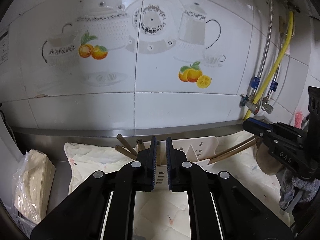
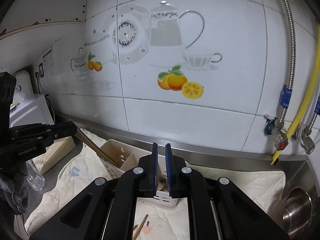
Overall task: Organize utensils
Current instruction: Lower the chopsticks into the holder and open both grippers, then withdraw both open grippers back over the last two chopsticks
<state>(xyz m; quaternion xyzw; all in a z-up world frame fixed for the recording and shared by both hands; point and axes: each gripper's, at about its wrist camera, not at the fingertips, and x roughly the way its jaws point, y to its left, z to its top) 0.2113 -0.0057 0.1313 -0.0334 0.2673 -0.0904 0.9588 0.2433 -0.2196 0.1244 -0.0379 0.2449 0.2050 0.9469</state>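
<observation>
Left claw comes first: its blue-padded jaws stand almost shut with a thin slot between them, and nothing visibly pinched, though a pale wooden stick shows just beyond the slot, so whether the pads touch it cannot be told. To its left, well apart, a bagged stack of paper sits on the steel surface. Just ahead of the tips and slightly left, wooden chopstick ends rise out of the cream utensil holder, leaning back-left toward the tiled wall. The holder rests on a quilted cloth directly under and beyond this claw. Further right, two more chopsticks lean from the holder up toward the right. Right claw is likewise nearly closed, a narrow gap only, with no utensil clearly gripped; the holder's slotted front wall lies straight below its tips. Below and near to this claw, loose chopsticks lie on the cloth, long axis running roughly along the claw's pointing line, tilted a little right. Those strays are likely what remains to gather, and the right claw is the nearer one; it would need to draw back and dip. At far right a steel pot stands apart.
</observation>
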